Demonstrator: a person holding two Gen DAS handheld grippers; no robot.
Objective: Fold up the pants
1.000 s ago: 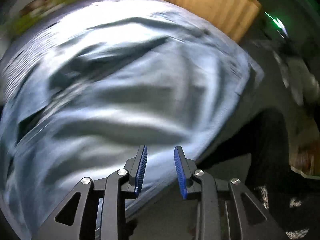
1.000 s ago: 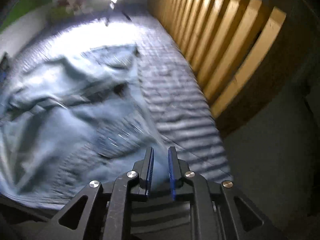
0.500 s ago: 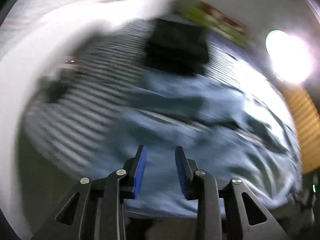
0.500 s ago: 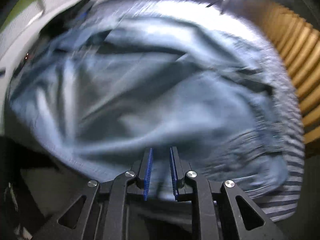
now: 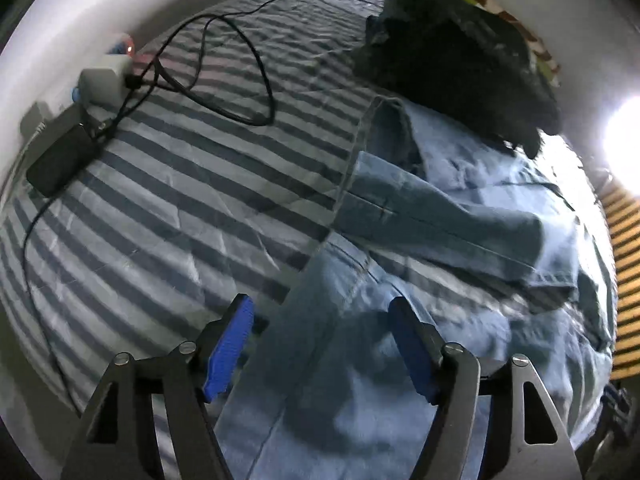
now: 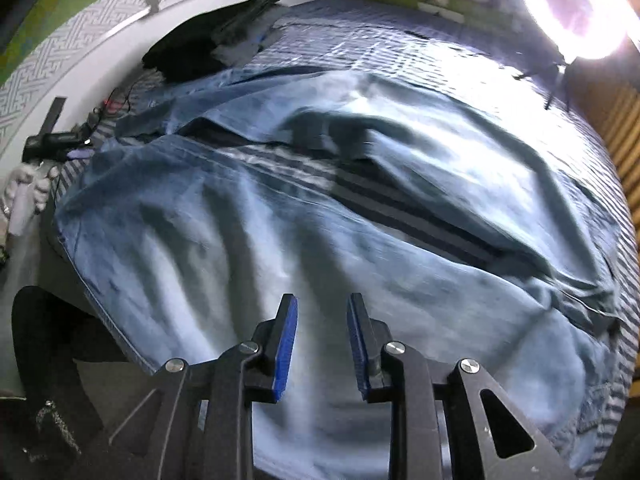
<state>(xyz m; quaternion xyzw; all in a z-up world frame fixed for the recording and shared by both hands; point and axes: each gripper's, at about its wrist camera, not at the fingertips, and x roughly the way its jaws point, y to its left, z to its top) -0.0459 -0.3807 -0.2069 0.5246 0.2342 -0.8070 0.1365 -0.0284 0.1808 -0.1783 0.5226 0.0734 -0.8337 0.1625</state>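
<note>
Striped bed (image 5: 168, 200), no legible labels; jeans (image 6: 280, 216) beneath both opening, empty jaws.

Striped bedsheet (image 5: 168, 200), black cable (image 5: 224, 60) looped across it, white adapter (image 5: 102, 80) and black phone (image 5: 60, 160) near its edge, dark folded garments (image 5: 460, 56), bright lamp (image 6: 576, 8), slatted wooden rail (image 5: 624, 240)

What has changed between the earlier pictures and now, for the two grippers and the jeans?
Both views swung across the bed. The left gripper now faces the striped sheet and a jeans leg; its jaws are opening and now stand much wider, over the denim without pressing it. The right gripper is opening slightly above the jeans. Unchanged: jeans unfolded on the bed, dark clothes at the far end.
</note>
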